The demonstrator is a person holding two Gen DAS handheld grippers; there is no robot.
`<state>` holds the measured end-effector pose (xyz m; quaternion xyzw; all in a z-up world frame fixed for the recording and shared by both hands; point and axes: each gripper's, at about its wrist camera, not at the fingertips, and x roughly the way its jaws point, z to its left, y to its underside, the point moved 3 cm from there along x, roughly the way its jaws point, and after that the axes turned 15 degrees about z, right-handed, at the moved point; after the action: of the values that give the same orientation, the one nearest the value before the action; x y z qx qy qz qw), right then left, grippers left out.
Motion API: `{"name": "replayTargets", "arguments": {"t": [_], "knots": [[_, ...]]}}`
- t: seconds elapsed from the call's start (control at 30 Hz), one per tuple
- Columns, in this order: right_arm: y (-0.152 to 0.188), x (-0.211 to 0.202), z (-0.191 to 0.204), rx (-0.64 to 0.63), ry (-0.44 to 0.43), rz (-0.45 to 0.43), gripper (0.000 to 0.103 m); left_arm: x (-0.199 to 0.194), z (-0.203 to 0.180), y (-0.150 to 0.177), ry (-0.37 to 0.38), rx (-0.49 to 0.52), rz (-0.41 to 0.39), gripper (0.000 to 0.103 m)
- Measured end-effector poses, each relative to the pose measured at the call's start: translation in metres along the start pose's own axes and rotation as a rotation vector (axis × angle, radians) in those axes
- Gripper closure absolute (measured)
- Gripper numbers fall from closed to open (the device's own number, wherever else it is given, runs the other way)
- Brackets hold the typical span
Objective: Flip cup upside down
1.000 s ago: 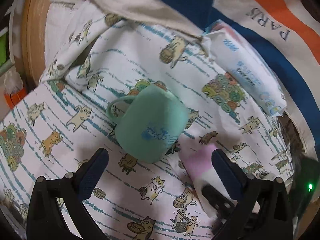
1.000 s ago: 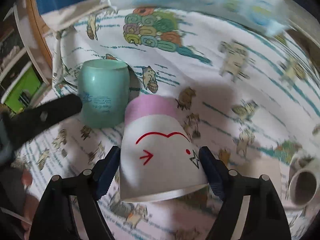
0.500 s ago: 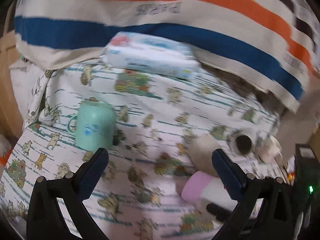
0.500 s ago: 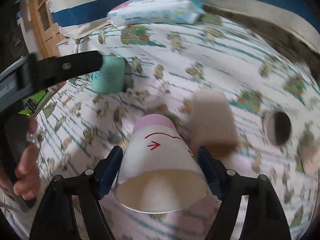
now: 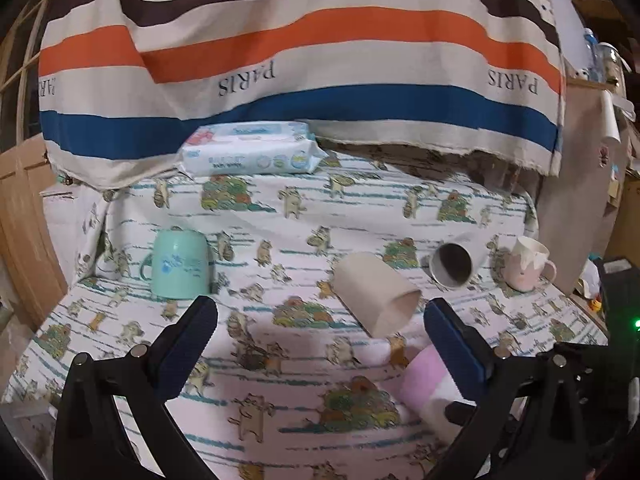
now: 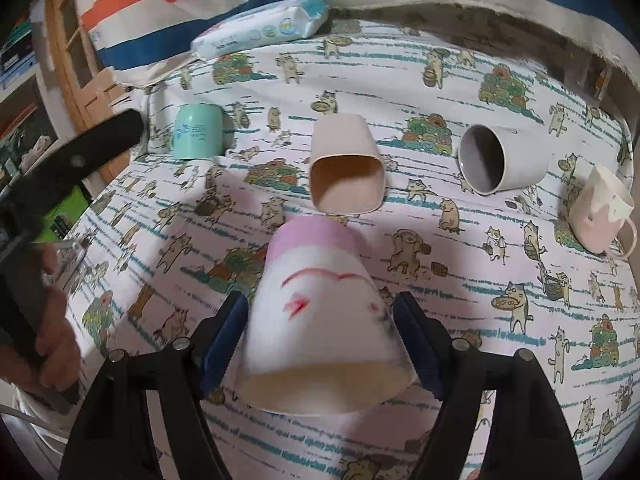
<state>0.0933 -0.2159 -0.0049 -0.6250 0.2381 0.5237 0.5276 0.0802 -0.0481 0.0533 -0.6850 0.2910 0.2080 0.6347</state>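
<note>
My right gripper is shut on a white and pink paper cup with red marks, held above the cloth with its pink base pointing away and its mouth toward the camera. The same cup shows at the lower right of the left wrist view. My left gripper is open and empty, well back from the cups. A mint green mug stands upside down at the left; it also shows in the right wrist view.
On the cat-print cloth lie a beige square cup and a grey cup on their sides, and a pink and white mug stands at the right. A wipes pack lies at the back below a striped cloth.
Both grippers have pulled back and up from the green mug. The right gripper has carried the paper cup back with it; more cups have come into view.
</note>
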Motion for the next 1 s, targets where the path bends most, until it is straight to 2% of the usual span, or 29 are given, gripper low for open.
{"name": "replayTargets", "arguments": {"t": [0.07,0.1,0.13,0.2,0.3,0.37,0.43,0.53,0.6,0.8,0.83,0.87,0.93,1.0], "knots": [[0.003,-0.008,0.001,0.003,-0.009,-0.031,0.025,-0.006,-0.003,0.005,0.05,0.0,-0.012,0.0],[0.004,-0.014,0.0,0.012,-0.011,-0.051,0.021,-0.01,-0.004,0.007,0.059,-0.002,-0.027,0.0],[0.005,-0.018,-0.001,0.021,-0.013,-0.07,0.017,-0.014,-0.004,0.008,0.05,-0.005,-0.045,0.0],[0.008,-0.028,-0.007,0.047,-0.006,-0.128,0.016,-0.022,-0.004,0.009,0.02,-0.01,-0.082,0.0],[0.016,-0.044,-0.023,0.085,0.042,-0.229,0.014,-0.032,-0.003,0.01,0.0,-0.016,-0.136,0.0],[0.023,-0.055,-0.037,0.127,0.101,-0.328,0.013,-0.035,-0.002,0.012,0.003,-0.02,-0.147,0.0],[0.032,-0.063,-0.05,0.153,0.155,-0.423,0.002,-0.035,-0.003,0.015,0.0,-0.023,-0.137,0.0],[0.041,-0.067,-0.067,0.199,0.184,-0.492,0.0,-0.027,-0.006,0.018,-0.007,-0.03,-0.085,0.0],[0.042,-0.067,-0.074,0.202,0.182,-0.497,0.0,-0.017,-0.008,0.018,-0.028,-0.04,-0.013,0.0],[0.051,-0.065,-0.078,0.089,0.328,-0.547,0.0,0.013,-0.013,0.027,0.036,-0.108,0.192,0.0],[0.051,-0.064,-0.082,0.088,0.32,-0.54,0.0,0.018,-0.014,0.028,0.044,-0.124,0.225,0.0],[0.052,-0.066,-0.087,0.094,0.272,-0.55,0.0,0.023,-0.015,0.03,0.05,-0.14,0.252,0.0],[0.054,-0.067,-0.094,0.109,0.223,-0.565,0.0,0.033,-0.018,0.033,0.029,-0.164,0.294,0.0],[0.053,-0.065,-0.096,0.131,0.251,-0.555,0.0,0.041,-0.022,0.036,0.013,-0.186,0.332,0.0]]}}
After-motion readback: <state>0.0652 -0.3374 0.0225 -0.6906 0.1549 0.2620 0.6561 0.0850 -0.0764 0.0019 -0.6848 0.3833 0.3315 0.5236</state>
